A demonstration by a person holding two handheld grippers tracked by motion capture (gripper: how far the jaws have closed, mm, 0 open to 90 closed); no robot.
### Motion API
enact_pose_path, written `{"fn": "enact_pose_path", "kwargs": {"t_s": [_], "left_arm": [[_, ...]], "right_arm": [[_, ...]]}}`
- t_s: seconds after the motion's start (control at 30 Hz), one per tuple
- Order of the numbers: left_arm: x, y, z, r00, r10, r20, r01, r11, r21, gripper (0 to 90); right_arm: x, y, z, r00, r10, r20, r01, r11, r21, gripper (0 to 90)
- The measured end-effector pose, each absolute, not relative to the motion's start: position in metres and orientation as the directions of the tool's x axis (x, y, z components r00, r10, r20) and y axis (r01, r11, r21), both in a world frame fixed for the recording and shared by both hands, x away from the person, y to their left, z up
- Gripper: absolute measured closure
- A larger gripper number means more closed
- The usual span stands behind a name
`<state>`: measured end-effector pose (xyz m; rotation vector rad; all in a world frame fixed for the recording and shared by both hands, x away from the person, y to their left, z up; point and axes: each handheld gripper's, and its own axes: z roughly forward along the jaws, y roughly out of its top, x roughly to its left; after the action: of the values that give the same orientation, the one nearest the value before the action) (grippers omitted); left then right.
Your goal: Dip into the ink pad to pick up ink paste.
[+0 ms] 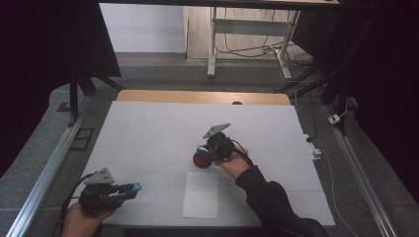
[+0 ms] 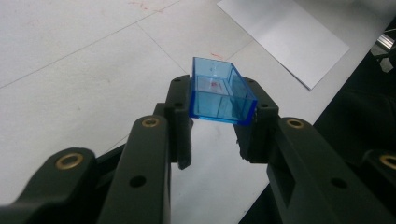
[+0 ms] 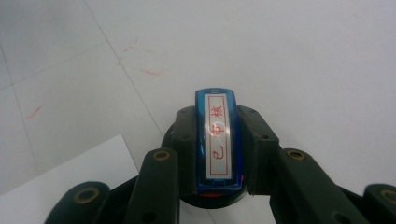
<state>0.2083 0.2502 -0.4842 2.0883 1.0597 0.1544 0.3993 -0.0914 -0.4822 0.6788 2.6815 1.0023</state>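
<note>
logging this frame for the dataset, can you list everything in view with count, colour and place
clear blue plastic cap: 1, translucent blue, open box shape, clamped between the left jaws above the table's near left
blue stamp body with a red-lettered white label: 1, blue, clamped between the right jaws
round red and black pad: 1, red top with black rim, on the table under the stamp
white paper sheet: 1, white, flat near the table's front edge, centre
white-topped table: 1, white with a wooden far edge
metal desk frame: 1, pale grey, on the floor beyond the table, cables under it
left hand-held gripper: 1, black, near left corner
right hand-held gripper: 1, black, mid-table
person's hands: 2, right one in a dark sleeve
</note>
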Motion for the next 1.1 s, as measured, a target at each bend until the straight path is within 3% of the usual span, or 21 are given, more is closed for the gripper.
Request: {"fn": "enact_pose_path", "kwargs": {"t_s": [0.4,1.1], "left_arm": [[0.208,0.25,-0.484,0.646,0.73,-0.223,0.636,-0.354,0.685,68.2],[0.208,0.25,-0.484,0.648,0.728,-0.224,0.635,-0.354,0.686,68.1]], "right_arm": [[0.395,-0.096,-0.463,-0.875,0.484,-0.007,0.337,0.621,0.708,70.4],[0.398,-0.088,-0.483,-0.881,0.473,0.003,0.355,0.658,0.665,70.4]]}}
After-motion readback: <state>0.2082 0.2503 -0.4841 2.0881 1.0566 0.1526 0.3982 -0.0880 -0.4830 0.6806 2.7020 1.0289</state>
